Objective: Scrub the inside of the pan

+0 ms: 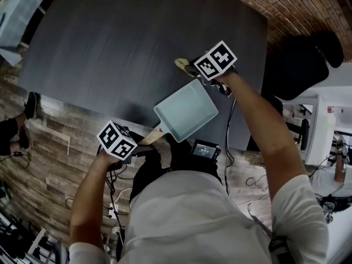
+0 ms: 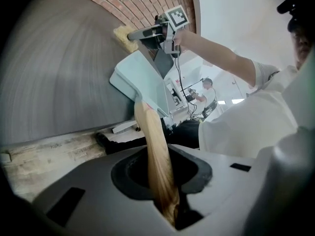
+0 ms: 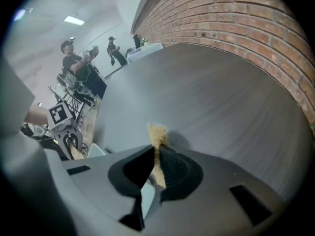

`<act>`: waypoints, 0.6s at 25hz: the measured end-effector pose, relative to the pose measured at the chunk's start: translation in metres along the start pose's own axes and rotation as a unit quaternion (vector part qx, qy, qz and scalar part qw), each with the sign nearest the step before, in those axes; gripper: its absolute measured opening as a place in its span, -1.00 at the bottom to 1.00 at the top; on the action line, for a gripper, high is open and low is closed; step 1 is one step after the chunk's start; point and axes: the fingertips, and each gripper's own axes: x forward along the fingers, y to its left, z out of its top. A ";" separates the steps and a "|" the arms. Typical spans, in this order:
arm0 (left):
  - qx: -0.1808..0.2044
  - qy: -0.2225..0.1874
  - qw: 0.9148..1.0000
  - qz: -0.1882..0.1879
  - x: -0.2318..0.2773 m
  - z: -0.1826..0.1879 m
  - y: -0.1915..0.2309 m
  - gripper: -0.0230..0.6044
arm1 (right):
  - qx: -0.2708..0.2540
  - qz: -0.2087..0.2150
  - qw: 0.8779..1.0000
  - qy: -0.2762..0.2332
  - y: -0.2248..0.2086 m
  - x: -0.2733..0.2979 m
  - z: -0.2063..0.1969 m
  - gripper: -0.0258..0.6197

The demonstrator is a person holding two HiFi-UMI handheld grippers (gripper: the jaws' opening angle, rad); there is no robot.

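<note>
The pale blue square pan [image 1: 187, 110] shows at the centre of the head view, over the near edge of the dark tabletop [image 1: 137, 37]; the left gripper [image 1: 142, 146], lower left, has its jaws clamped on the pan's wooden handle [image 1: 150, 137]; the right gripper [image 1: 191, 68], just above the pan's upper corner, pinches a tan sponge [image 1: 180, 64] between closed jaws.

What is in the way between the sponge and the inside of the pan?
Nothing visible. The right gripper holds the sponge by the far corner of the pan, whose inside looks bare. The left gripper holds the pan by its wooden handle.
</note>
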 end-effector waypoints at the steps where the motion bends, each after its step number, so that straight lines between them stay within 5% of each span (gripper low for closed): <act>1: -0.006 -0.010 1.000 0.003 0.000 0.002 0.001 -0.68 | -0.013 -0.004 1.000 0.016 0.004 0.005 -0.004 -0.80; 15: -0.019 -0.045 0.999 0.024 0.008 0.006 -0.003 -0.67 | -0.032 -0.006 0.997 0.074 0.032 0.014 -0.027 -0.80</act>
